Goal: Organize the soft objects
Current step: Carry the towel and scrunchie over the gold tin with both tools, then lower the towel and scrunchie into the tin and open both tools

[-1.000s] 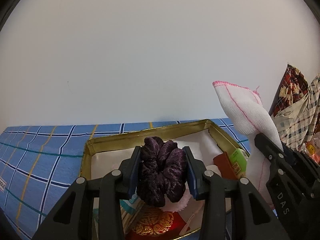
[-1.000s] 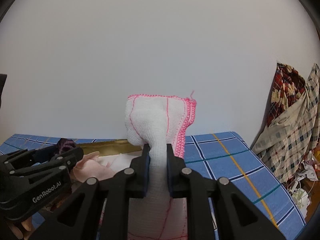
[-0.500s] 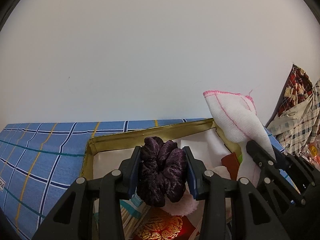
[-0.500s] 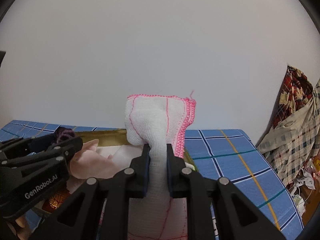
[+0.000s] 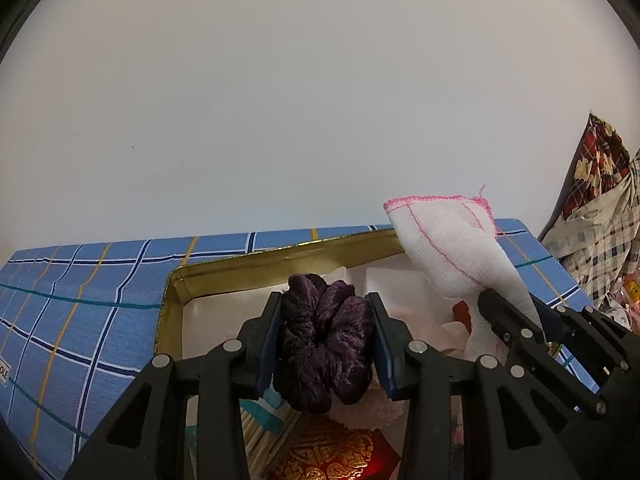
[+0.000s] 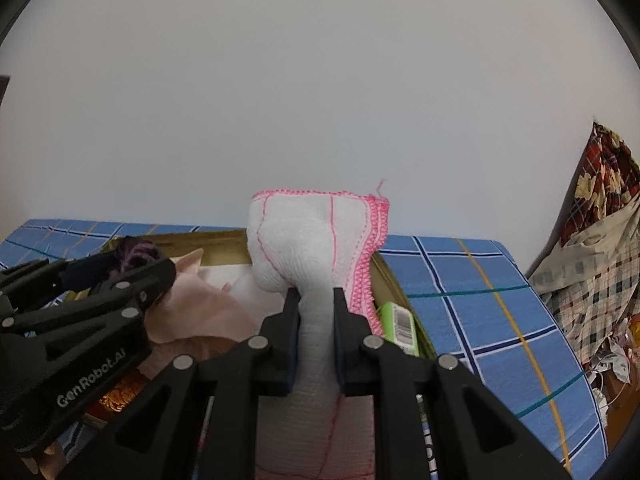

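Evidently mid-carry: left claw (image 5: 325, 342) clamped on purple scrunchie (image 5: 324, 340), right claw (image 6: 316, 340) on white cloth (image 6: 316, 240); next, release into gold tin (image 5: 176, 288) below them.

1. The words "GenRobot.AI" stand in white letters on the black side of the left gripper (image 6: 132, 276).
2. The letters "OLE" stand on a small white tag (image 5: 4, 374) on the blue checked cloth (image 5: 80, 320), left of the gold tin (image 5: 168, 320).
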